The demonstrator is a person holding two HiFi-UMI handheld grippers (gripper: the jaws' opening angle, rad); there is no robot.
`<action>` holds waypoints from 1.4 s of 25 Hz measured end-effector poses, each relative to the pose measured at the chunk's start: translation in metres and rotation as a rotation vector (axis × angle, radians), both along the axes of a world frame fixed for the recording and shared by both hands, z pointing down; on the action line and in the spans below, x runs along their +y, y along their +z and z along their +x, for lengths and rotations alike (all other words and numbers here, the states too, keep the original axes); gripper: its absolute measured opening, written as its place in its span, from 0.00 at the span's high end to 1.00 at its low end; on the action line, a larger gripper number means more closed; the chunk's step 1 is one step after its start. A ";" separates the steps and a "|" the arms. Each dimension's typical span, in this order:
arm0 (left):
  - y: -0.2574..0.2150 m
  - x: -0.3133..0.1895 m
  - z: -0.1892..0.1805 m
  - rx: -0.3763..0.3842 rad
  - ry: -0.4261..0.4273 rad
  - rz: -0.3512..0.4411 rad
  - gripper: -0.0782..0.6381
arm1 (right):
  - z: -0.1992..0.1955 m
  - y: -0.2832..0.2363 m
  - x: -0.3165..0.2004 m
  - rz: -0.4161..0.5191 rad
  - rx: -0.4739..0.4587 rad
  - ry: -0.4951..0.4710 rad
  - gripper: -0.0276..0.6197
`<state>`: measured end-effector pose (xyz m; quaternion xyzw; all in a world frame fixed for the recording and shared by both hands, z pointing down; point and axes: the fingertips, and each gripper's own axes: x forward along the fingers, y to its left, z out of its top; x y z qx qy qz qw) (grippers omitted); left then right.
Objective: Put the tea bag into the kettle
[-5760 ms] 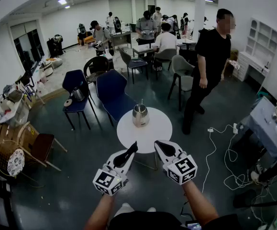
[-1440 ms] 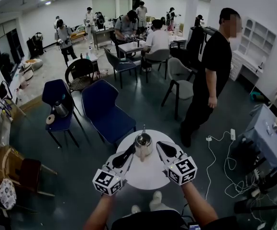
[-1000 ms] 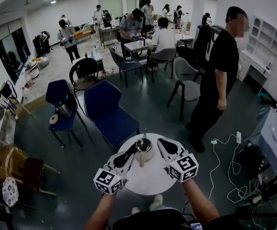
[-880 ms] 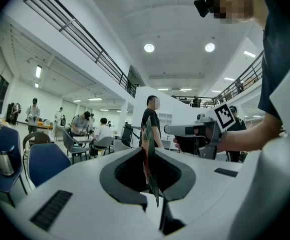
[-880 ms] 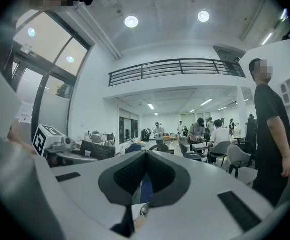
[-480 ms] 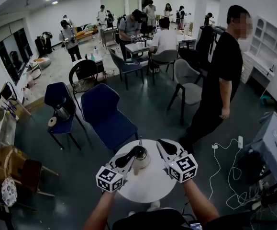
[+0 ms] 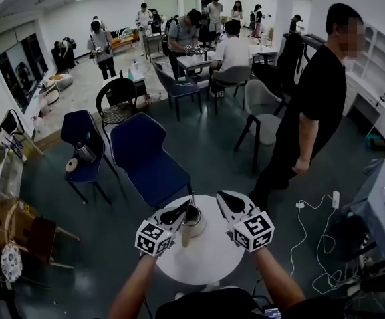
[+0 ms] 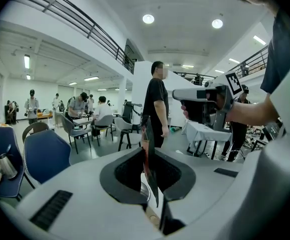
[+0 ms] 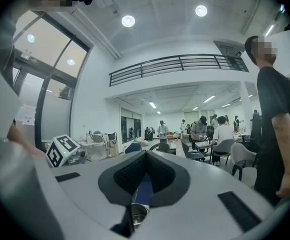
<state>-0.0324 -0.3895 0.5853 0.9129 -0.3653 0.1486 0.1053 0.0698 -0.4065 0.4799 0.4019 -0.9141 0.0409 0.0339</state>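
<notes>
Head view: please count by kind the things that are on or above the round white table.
kettle: 1
tea bag: 1, gripped by the left gripper
grippers: 2, the left gripper and the right gripper
Total: 4

You are looking down on a round white bench (image 7: 213, 259); a metal kettle (image 7: 195, 222) is standing on it, toward its 11 o'clock edge.

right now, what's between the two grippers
The kettle, standing on the round white table, nearer the left gripper than the right gripper. The head view shows it; the left gripper grips the tea bag.
</notes>
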 end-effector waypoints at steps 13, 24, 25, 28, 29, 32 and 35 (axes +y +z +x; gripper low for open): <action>0.073 -0.039 0.009 -0.235 0.091 -0.124 0.84 | 0.009 0.027 -0.040 -0.056 -0.007 -0.011 0.93; 0.130 -0.038 0.012 -0.353 0.128 -0.276 0.84 | 0.018 0.049 -0.051 -0.095 -0.004 -0.011 0.93; 0.134 -0.038 0.012 -0.361 0.126 -0.283 0.84 | 0.018 0.050 -0.051 -0.098 -0.003 -0.011 0.93; 0.145 -0.045 0.008 -0.394 0.126 -0.301 0.84 | 0.016 0.055 -0.053 -0.107 0.001 -0.014 0.93; 0.149 -0.047 0.006 -0.404 0.126 -0.304 0.84 | 0.015 0.056 -0.054 -0.112 0.003 -0.015 0.93; 0.159 -0.049 0.009 -0.409 0.117 -0.311 0.84 | 0.018 0.061 -0.053 -0.128 0.009 -0.015 0.93; 0.162 -0.054 0.012 -0.438 0.120 -0.310 0.84 | 0.021 0.064 -0.055 -0.131 0.011 -0.015 0.93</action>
